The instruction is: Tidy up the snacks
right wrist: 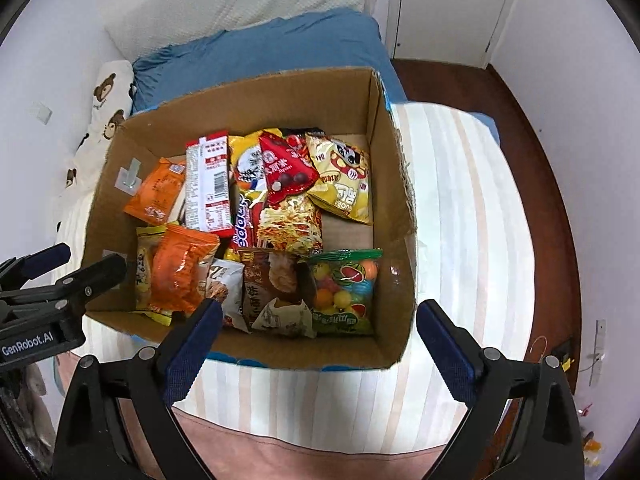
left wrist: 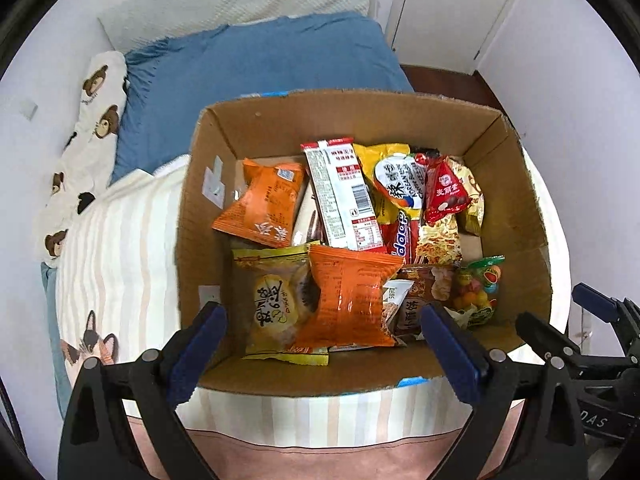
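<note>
An open cardboard box [left wrist: 208,208] [right wrist: 394,200] stands on a striped bed cover and holds several snack packs. Among them are an orange pack [left wrist: 348,300] [right wrist: 178,272], a white bar wrapper [left wrist: 344,196] [right wrist: 210,184], a red triangular pack [left wrist: 442,188] [right wrist: 286,170], a green candy bag [left wrist: 478,288] [right wrist: 346,288] and a yellow chip bag [right wrist: 344,180]. My left gripper [left wrist: 324,344] is open and empty above the box's near edge. My right gripper [right wrist: 320,344] is open and empty above the near right part. Each shows at the other view's edge.
The box sits on a bed with a striped cover [right wrist: 460,220], a blue sheet [left wrist: 256,64] and a bear-print pillow [left wrist: 88,128] against the left wall. White closet doors [left wrist: 452,4] stand behind. Dark wooden floor [right wrist: 532,128] lies to the right.
</note>
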The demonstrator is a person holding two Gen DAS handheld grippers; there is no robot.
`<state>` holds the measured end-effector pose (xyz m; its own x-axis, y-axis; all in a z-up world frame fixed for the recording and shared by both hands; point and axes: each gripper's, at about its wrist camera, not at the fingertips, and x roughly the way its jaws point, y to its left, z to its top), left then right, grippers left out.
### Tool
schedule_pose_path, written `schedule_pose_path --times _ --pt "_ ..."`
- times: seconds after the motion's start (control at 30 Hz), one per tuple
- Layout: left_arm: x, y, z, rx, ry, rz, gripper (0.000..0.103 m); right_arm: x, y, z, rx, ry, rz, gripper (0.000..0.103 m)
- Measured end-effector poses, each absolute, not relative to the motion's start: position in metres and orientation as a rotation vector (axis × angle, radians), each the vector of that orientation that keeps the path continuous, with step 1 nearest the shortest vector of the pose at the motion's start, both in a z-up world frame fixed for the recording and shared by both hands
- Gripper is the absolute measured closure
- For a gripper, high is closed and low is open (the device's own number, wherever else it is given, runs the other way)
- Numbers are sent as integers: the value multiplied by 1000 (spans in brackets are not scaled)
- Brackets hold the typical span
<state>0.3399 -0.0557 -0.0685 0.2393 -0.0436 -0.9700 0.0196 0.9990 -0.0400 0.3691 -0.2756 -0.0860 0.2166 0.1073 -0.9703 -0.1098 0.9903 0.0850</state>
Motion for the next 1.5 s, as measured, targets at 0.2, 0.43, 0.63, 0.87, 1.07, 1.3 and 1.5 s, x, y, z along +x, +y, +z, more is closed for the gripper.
schedule_pose_path --times 0.2,0.43,0.63,0.87,1.07,1.3,1.5 --pt "305 -55 -38 -5 1192 -8 3 335 -281 -53 8 1230 149 4" --pt "245 -56 -4 8 1066 -8 3 287 -291 -12 32 1114 152 4" --pt "199 -55 18 -4 1010 -8 3 238 -299 28 31 1015 164 4" --pt "146 -53 50 -22 929 4 3 170 -301 68 12 928 165 1" --pt "104 -52 77 1 869 30 3 116 -306 102 1 857 168 1" --pt "72 -55 97 -3 820 14 3 83 -314 130 -6 820 172 1" --pt "63 -59 101 -3 805 8 3 70 -314 144 6 797 191 1"
